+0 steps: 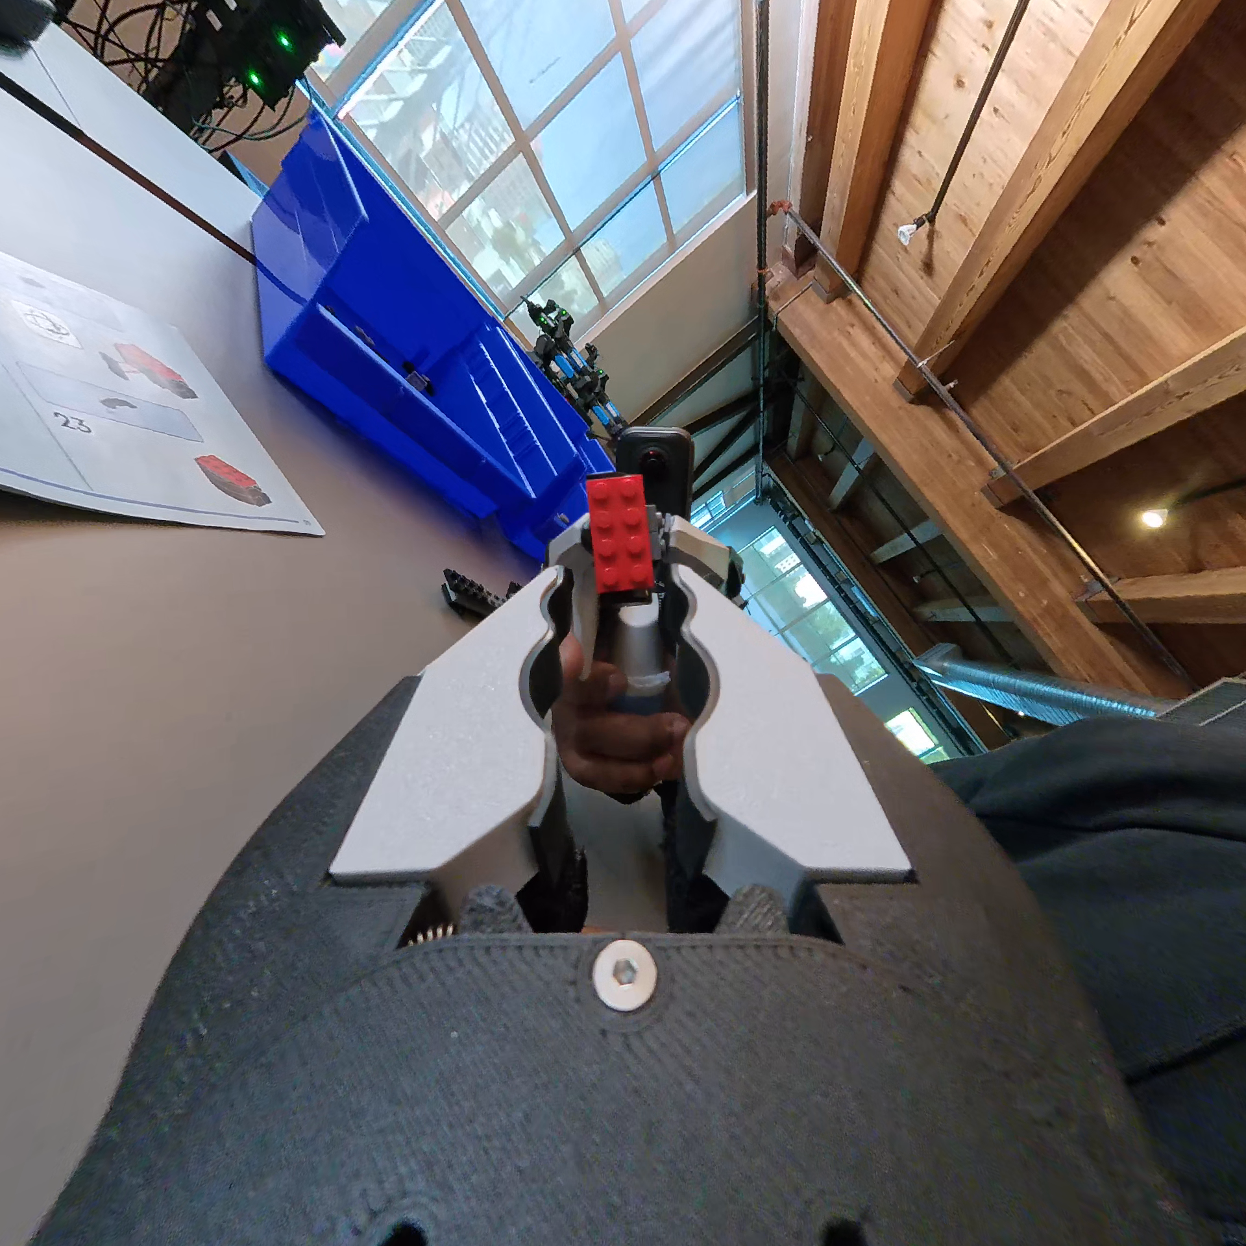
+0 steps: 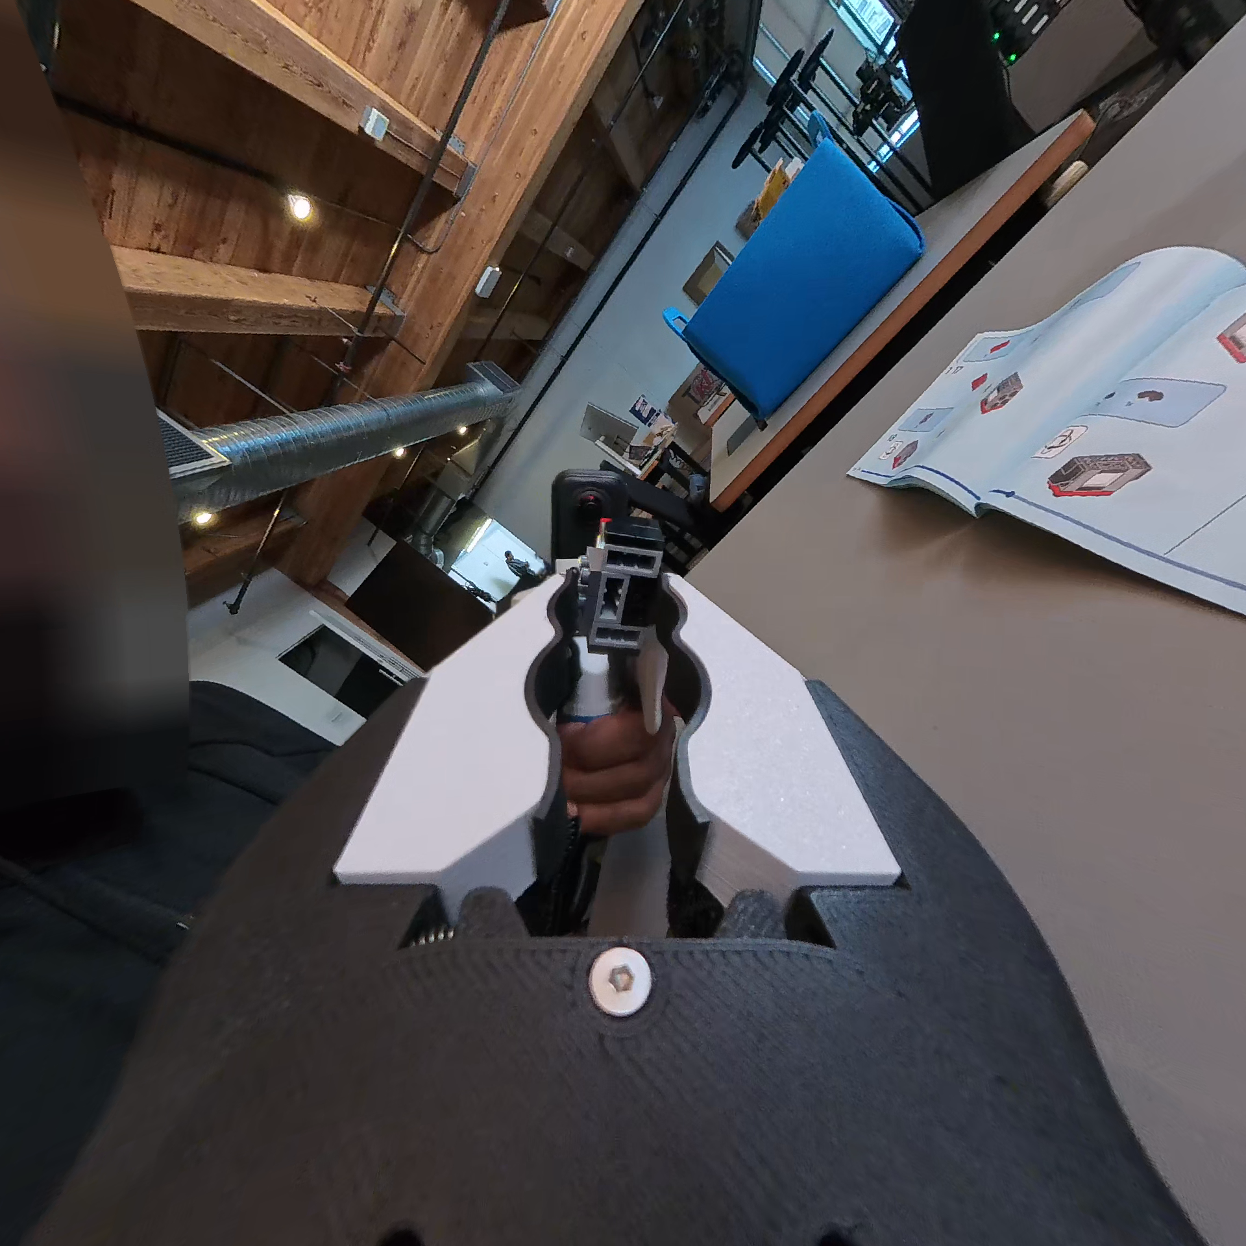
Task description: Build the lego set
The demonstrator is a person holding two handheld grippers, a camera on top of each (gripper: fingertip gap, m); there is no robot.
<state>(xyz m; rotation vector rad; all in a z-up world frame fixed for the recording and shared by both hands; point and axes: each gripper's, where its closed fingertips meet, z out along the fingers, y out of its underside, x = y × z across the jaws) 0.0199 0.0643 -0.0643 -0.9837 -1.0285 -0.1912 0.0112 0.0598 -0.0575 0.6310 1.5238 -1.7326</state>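
Observation:
I hold both grippers up above the table, facing each other. My right gripper [image 2: 620, 586] is shut on a small lego assembly [image 2: 627, 593], whose grey and black underside faces its camera. In the left wrist view the same assembly shows its red studded top [image 1: 620, 532], flanked by the right gripper's grey fingers [image 1: 566, 549]. My left gripper [image 1: 617, 586] has its jaws apart with nothing seen between them, its tips just short of the red brick. A hand grips each handle.
The brown table [image 1: 202, 708] carries an open instruction booklet [image 1: 135, 404], also in the right wrist view [image 2: 1112, 431]. A loose black lego piece [image 1: 472, 593] lies near blue parts bins [image 1: 404, 337]. A dark sleeve [image 1: 1112, 843] is at the right. My two grippers' fingertips are within a few centimetres of each other.

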